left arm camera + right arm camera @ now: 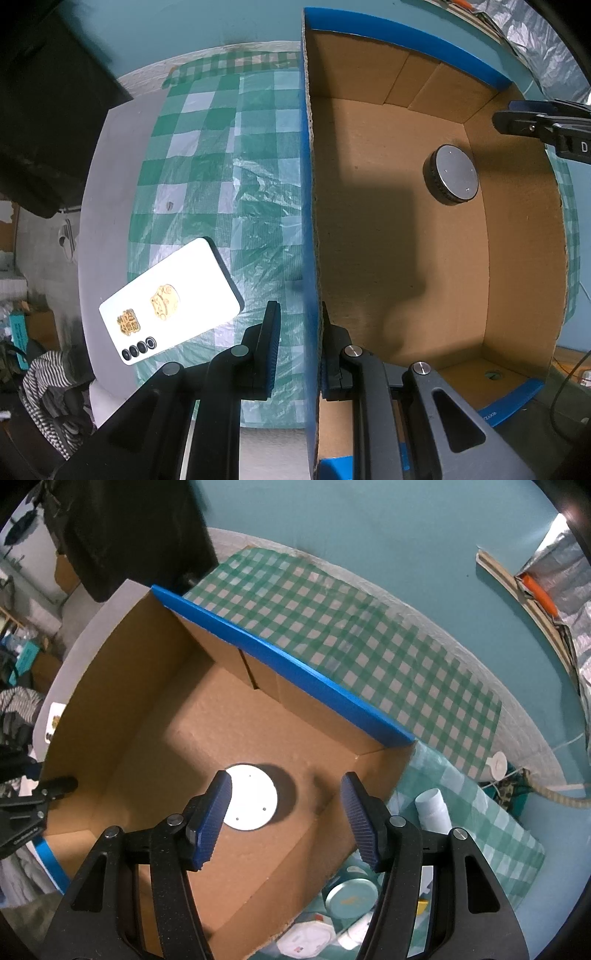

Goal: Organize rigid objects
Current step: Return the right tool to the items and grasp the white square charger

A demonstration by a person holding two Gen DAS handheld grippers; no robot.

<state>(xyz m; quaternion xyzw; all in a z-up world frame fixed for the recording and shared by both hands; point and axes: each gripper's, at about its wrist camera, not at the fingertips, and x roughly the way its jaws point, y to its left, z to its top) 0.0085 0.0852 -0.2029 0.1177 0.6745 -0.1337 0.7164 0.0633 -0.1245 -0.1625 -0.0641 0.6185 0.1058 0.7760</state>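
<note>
A cardboard box (307, 184) with blue outer sides stands on the green checked cloth (229, 177). My left gripper (299, 306) points down and is shut on the box's left wall, one finger outside and one inside. A round black puck with a silver top (454, 173) lies on the box floor. In the right wrist view my right gripper (286, 777) hangs open over the box (280, 653); the puck (255, 801) lies below, near its left finger, untouched. A white phone with gold stickers (173, 299) lies back-up on the cloth, left of the box.
Right of the box lie a round teal tin (351, 897), a white tube (432, 808), a white octagonal container (306, 938) and a small white disc (496, 764). A black object (48, 110) stands at the table's far left. Striped clothing (55, 398) lies beyond the table edge.
</note>
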